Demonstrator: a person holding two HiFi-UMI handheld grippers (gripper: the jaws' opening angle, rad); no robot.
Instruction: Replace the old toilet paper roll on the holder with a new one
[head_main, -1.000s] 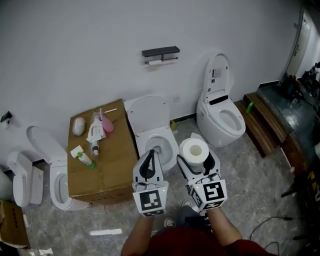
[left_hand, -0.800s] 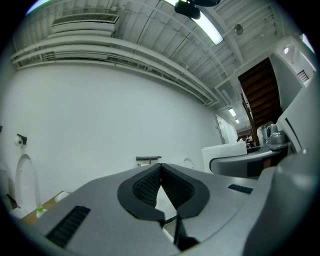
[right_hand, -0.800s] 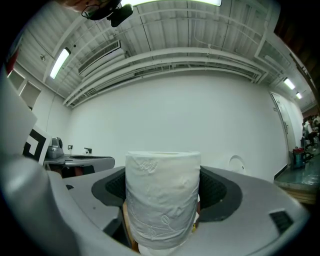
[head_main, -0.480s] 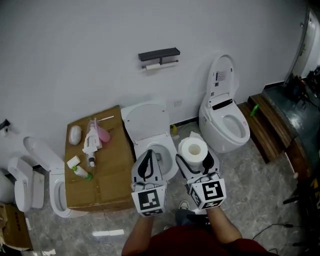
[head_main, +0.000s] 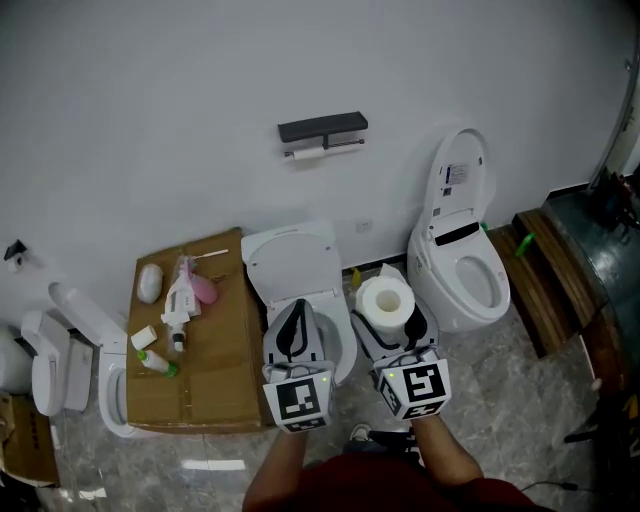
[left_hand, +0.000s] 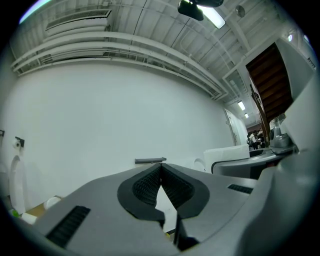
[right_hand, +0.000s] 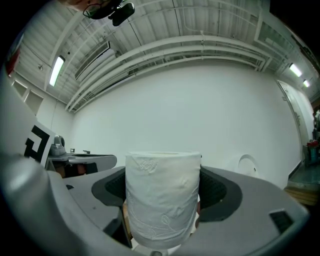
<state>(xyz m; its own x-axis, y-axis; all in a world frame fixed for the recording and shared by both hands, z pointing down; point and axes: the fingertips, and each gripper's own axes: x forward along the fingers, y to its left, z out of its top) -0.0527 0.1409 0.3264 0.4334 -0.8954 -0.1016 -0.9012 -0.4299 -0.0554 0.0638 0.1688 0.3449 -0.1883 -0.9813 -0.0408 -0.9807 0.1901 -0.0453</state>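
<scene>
Head view: the holder (head_main: 322, 131) carries the old roll (head_main: 308, 153), both grippers well short of it; left gripper view: left gripper (left_hand: 161, 170) shut, empty, presumably to strip the holder; right gripper view: right gripper (right_hand: 164, 187) clamps the new roll (right_hand: 162, 212) upright for fitting.

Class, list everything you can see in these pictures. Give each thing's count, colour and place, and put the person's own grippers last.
Paper holder: one, black, on the wall.
Old roll: one, white, under the holder.
Toilets: three clear, white, along the wall.
Cardboard box: one, brown, left of the centre toilet.
Small toiletries: several, white, pink and green, on the box.
Wooden steps: one set, brown, far right.
New roll: one, white, held in front of the centre toilet.
Left gripper: one, grey, shut, empty.
Right gripper: one, grey, clamped on the new roll.
</scene>
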